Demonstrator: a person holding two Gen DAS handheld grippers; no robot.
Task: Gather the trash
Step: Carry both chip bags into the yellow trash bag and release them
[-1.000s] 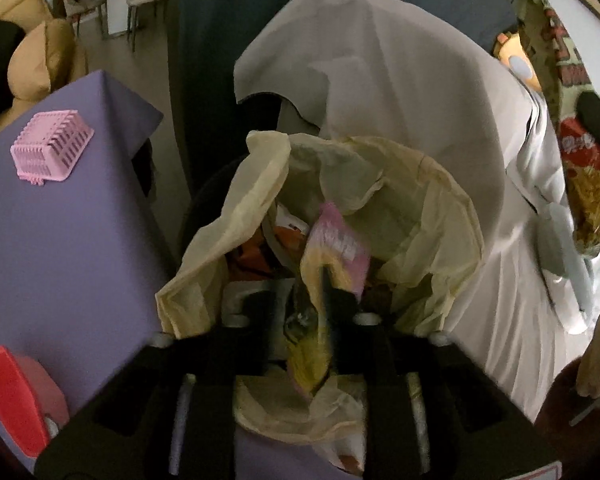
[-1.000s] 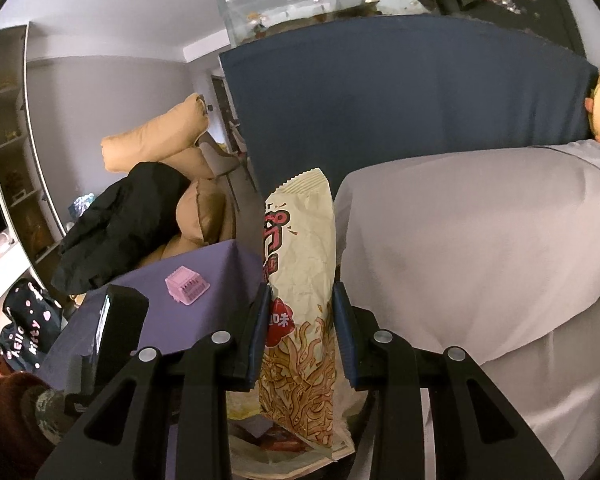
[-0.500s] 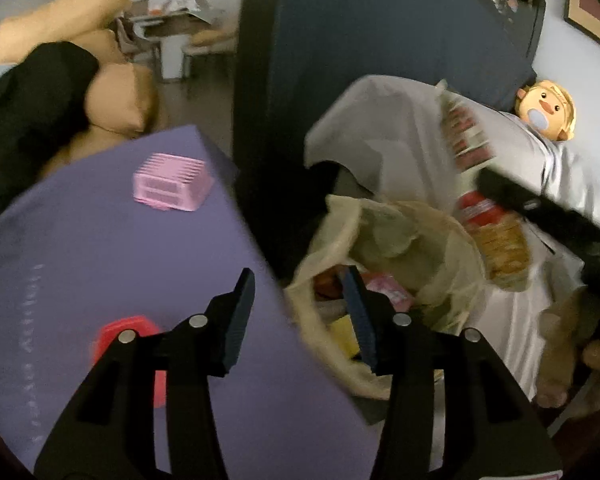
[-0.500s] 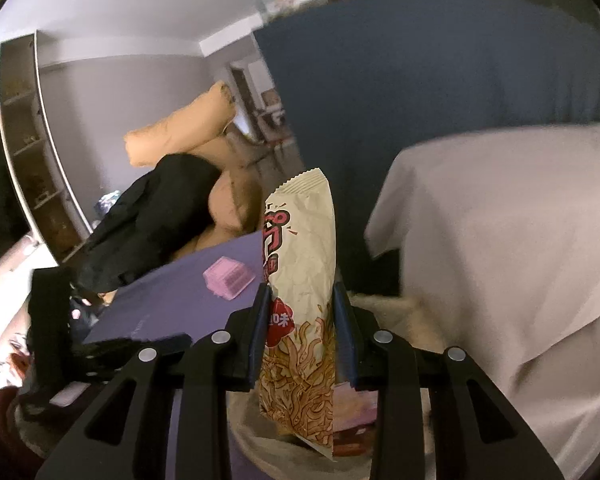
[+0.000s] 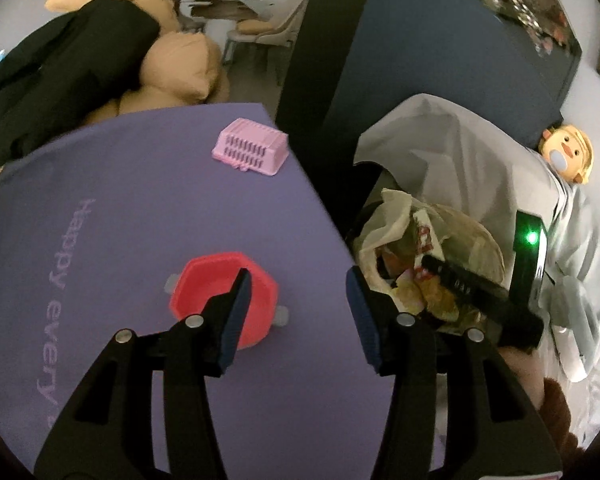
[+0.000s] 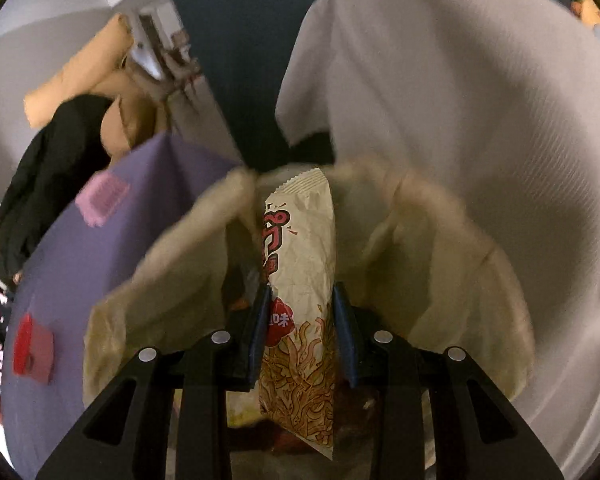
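The task looks well along but not finished. The trash bag [image 6: 440, 248], a pale liner standing between the purple desk [image 5: 120, 208] and a bed with a white sheet, already holds several crumpled wrappers. The right gripper [image 6: 300, 336] is clamped on one noodle snack packet [image 6: 300, 280], its pads pressing both sides, and the packet hangs upright over the bag's open mouth, not yet let go. Dropping it in is the step in hand.

The left gripper [image 5: 298, 300] stands about halfway open with nothing between its fingers, hovering over the desk edge beside the bag.

By count: two grippers, one bag, one packet held. On the desk sit one red lidded container [image 5: 224, 296] and one small pink basket [image 5: 250, 152]; neither looks like trash, so little seems left on the desk to collect.
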